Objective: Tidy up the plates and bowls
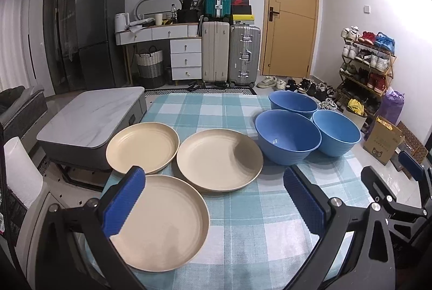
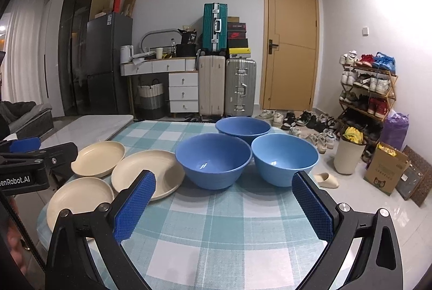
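Note:
Three cream plates lie on the checked tablecloth: a near plate, a middle plate and a far left plate. Three blue bowls stand to their right: a near bowl, a right bowl and a far bowl. My left gripper is open above the near plate's right rim, holding nothing. In the right wrist view my right gripper hovers open in front of the near bowl and right bowl, apart from both. The plates lie to its left.
A marble-topped low table stands left of the table. Suitcases, a drawer unit and a fridge line the back wall. A shoe rack, a cardboard box and a bin sit on the floor at right.

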Tool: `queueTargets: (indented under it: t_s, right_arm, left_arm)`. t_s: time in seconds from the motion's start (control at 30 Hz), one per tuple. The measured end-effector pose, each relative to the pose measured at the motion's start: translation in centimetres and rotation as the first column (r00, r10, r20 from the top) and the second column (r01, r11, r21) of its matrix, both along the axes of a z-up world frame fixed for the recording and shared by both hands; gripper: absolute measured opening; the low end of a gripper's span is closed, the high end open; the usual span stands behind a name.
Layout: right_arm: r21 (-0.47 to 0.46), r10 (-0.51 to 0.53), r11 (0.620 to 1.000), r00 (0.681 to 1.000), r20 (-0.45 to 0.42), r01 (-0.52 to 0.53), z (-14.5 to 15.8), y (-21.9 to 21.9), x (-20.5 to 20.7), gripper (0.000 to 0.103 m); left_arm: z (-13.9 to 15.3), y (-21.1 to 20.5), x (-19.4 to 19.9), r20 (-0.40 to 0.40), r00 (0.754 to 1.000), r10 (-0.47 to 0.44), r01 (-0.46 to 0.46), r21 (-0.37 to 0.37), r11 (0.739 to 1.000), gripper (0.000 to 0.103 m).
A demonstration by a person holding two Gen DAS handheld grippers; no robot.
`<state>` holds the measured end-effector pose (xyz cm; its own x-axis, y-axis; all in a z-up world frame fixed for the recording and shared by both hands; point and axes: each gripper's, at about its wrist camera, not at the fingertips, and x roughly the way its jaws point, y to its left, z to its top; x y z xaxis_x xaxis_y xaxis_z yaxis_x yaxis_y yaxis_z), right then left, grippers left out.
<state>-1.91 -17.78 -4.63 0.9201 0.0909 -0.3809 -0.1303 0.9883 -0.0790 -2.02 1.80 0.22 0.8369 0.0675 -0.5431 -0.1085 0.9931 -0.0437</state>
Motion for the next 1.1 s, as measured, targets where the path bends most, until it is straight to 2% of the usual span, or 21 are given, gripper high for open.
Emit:
queueTargets:
  t_s: [0.27,0.67,0.83,1.1]
  right_arm:
    - [-0.033,-0.001,0.999,1.000,-0.014,0.000,0.0,0.6,0.1,0.103]
    - [0.041,0.024,0.999,0.999,-0.041,-0.023,0.6,0.7,0.5,0.103]
    - [0.033,0.014,0.999,0.999,-0.044,-0.013,0.5,0.7,0.6,0.103]
    - [0.014,0.063,0.998,0.997,-0.037,-0.062,1.2,2.2,1.2,0.103]
  left_arm:
    - [-0.2,0.3,0.1,-0.014,1.000,0.011,-0.011,-0.003,1.000,0.103]
    - [0.0,1.0,-0.3,0.003,1.000,0.010,-0.010,-0.025,1.000,0.103]
    - [-0.1,1.2,-0.3,0.001,1.000,0.015,-0.015,-0.031,0.999,0.103]
    - [-0.5,2.3,0.0,-0.006,0.999,0.038,-0.038,-0.039,0.999,0.103]
